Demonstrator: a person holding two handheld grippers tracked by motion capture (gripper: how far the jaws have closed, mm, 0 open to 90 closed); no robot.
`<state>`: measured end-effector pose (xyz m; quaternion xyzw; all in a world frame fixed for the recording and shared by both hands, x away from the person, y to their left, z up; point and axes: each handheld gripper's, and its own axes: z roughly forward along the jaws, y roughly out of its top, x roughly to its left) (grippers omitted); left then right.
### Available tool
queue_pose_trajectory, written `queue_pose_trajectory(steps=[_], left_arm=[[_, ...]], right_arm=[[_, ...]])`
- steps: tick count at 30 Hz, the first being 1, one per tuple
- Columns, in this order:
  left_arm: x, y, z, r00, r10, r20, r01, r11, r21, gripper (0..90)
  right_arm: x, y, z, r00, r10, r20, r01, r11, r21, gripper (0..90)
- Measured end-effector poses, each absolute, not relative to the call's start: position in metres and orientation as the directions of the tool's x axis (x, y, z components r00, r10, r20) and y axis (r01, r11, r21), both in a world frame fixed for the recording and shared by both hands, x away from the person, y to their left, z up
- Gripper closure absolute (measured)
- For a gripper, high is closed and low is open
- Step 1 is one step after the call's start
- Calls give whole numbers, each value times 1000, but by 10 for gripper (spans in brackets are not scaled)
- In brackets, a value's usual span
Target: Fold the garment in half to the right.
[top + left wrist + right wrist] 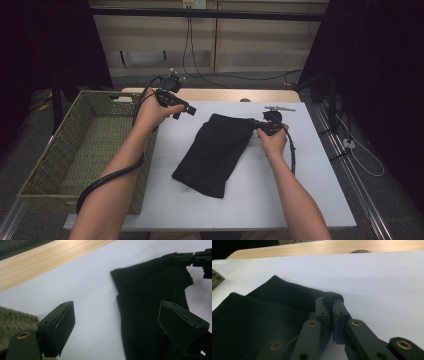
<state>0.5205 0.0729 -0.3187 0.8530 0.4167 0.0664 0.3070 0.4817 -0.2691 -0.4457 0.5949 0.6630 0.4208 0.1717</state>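
Observation:
A black folded cloth (215,152) lies slanted on the white table top (300,190). My right gripper (256,123) is shut on the cloth's far right corner; in the right gripper view the two pads (329,305) pinch a bunched edge of the black cloth (262,322). My left gripper (184,109) hovers open over the table's far left, apart from the cloth. In the left gripper view its jaws stand wide, the black cloth (147,315) lies beyond them, and the right gripper (192,260) holds the cloth's corner at the upper right.
A woven green basket (75,150) stands left of the table, against its edge. A small metal tool (280,108) lies near the far right of the table. A wooden strip (225,94) runs along the far edge. Cables trail from both grippers.

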Motion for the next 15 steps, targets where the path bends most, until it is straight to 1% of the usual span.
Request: queue_pose_trajectory(steps=[6,15], left_arm=[[515,59,-330,657,737,-158,667,-471,577,141],[510,55,-345,661,731,-171,672,-474,570,138]], right_arm=[[464,-302,-445,-177,952,248,646,-77,760,851],[441,-329,-447,-124,965,231,652,-96,752,851]])
